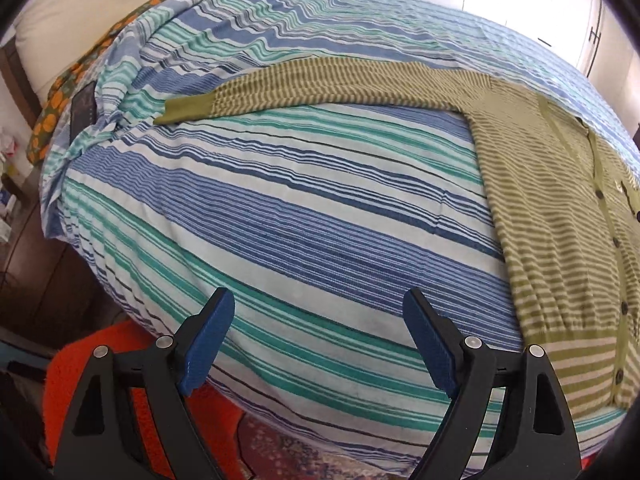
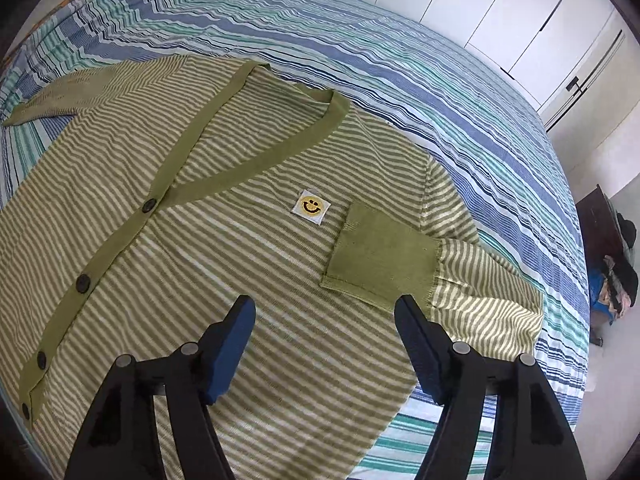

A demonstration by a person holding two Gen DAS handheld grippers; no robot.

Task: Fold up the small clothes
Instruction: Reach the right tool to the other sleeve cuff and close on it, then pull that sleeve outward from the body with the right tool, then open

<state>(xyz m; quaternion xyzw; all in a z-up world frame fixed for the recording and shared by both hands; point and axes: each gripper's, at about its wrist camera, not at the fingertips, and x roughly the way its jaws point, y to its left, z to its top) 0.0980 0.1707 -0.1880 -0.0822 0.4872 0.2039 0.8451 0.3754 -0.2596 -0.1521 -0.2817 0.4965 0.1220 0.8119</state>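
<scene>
the cardigan [image 2: 248,264] on the bed [image 1: 304,208] is judged soft and limp; its outstretched cuff [image 1: 184,109] is best pinched. left tool [image 1: 320,344] and right tool [image 2: 326,344] are spread, empty.

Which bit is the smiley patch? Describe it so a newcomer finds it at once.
Start at the striped bed, then the green striped cardigan spread flat on it. On its chest, between the V-neck band and the plain green sleeve cuff folded over it, sits the smiley patch: the only white square, with a yellow face.
</scene>
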